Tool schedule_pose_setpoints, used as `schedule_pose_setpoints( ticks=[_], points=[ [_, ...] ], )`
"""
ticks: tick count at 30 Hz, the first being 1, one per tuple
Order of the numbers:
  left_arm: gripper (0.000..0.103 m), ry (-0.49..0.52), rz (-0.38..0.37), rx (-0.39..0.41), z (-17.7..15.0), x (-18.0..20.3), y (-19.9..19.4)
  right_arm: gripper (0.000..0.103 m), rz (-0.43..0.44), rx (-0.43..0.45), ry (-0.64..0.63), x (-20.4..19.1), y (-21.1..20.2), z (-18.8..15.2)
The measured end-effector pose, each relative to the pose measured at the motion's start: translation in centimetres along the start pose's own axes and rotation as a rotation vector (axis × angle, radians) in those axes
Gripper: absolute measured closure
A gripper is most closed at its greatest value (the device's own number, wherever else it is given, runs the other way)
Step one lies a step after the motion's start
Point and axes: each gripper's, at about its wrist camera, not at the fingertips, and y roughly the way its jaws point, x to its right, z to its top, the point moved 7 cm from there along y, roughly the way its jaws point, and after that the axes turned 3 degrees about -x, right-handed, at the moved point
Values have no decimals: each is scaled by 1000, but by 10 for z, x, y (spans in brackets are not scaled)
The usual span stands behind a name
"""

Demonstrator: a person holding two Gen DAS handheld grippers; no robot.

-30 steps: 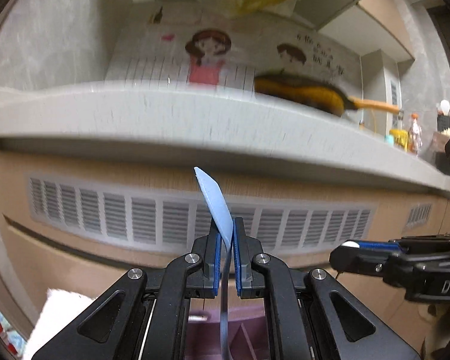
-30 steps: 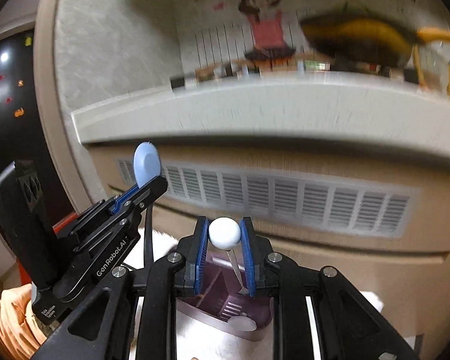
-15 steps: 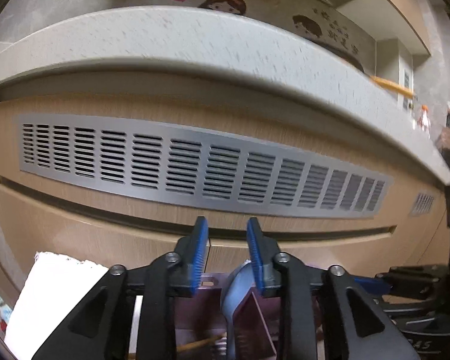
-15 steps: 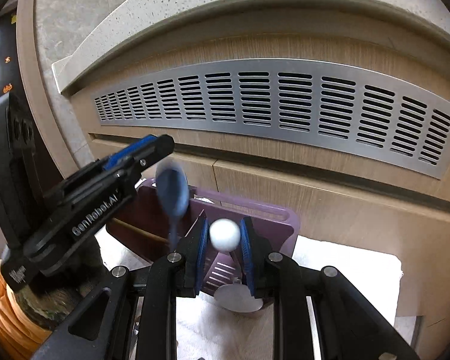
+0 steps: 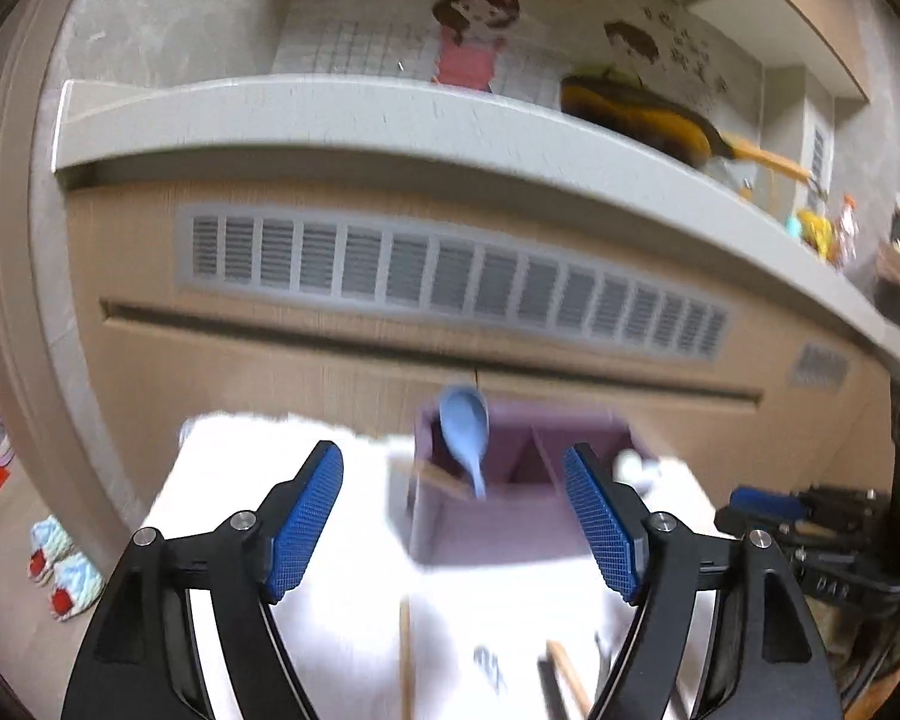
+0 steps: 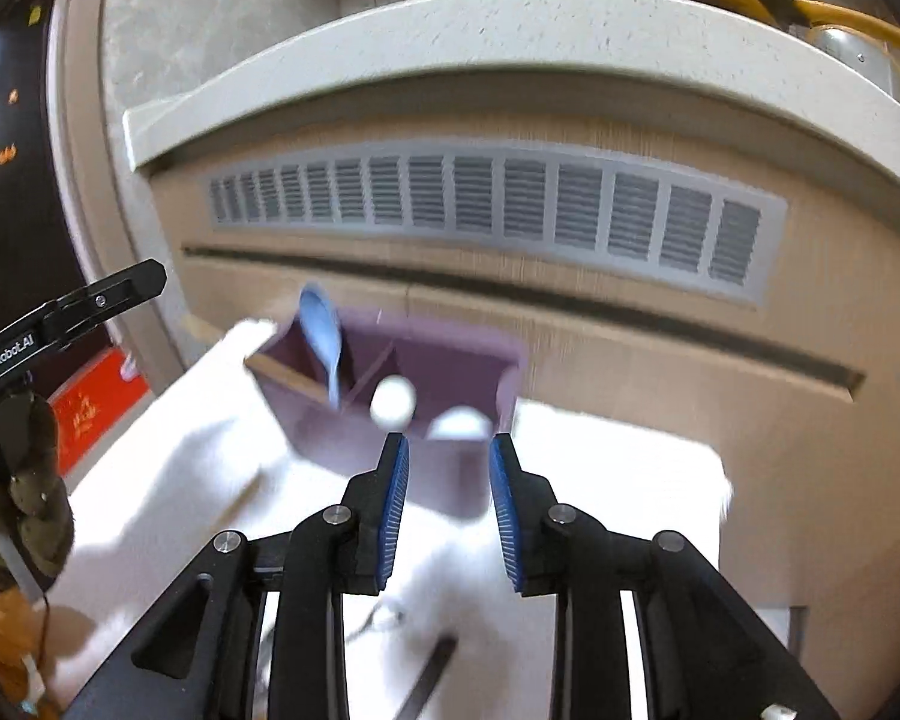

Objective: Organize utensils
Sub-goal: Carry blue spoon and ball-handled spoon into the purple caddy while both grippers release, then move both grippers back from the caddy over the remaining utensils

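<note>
A purple utensil holder (image 5: 510,504) (image 6: 450,372) with compartments stands on a white cloth. A light blue spoon (image 5: 465,426) (image 6: 324,342) stands in its left compartment, bowl up, next to a wooden stick (image 5: 432,477). Two white spoons (image 6: 393,401) (image 6: 459,423) stand in the right part. My left gripper (image 5: 453,516) is wide open and empty, in front of the holder. My right gripper (image 6: 448,498) is open and empty, just in front of the white spoons. More wooden sticks (image 5: 406,654) lie on the cloth near me.
The white cloth (image 6: 618,480) lies before a wooden cabinet front with a metal vent grille (image 5: 450,276) under a grey countertop (image 5: 330,114). A dark utensil (image 6: 429,678) lies on the cloth. The left gripper's finger (image 6: 90,300) shows at the left of the right wrist view.
Both grippers opened and let go: the blue spoon and the white spoon now stand in the holder. Both grippers have pulled back and up from it.
</note>
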Motion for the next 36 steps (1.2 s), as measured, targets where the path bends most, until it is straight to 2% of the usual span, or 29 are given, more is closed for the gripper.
schedule_pose_setpoints(
  ticks=[3,9,12,14,21,29,32,36],
  points=[
    [27,31,-36,-75,-39,9,-12,77,6,-47,-35,-15,-5,-30],
    [27,103,-141,-278,-132,45,-29,75,11,-120,-107,-49,-16,-82],
    [27,116,-167,-339,-170,63,-38,72,23,-127,-82,-50,-26,-98],
    [27,156,-154,-356,-190,74,-41,68,26,-124,-51,-46,-32,-105],
    [28,260,-70,-311,-201,94,-46,67,22,-118,18,-32,-44,-121],
    [50,339,42,-402,-215,96,-22,67,38,-121,81,-14,-45,-138],
    [67,299,48,-417,-215,91,-16,67,46,-120,94,-10,-44,-143],
    [69,224,32,-392,-209,83,-19,67,51,-124,110,-6,-43,-148]
  ],
)
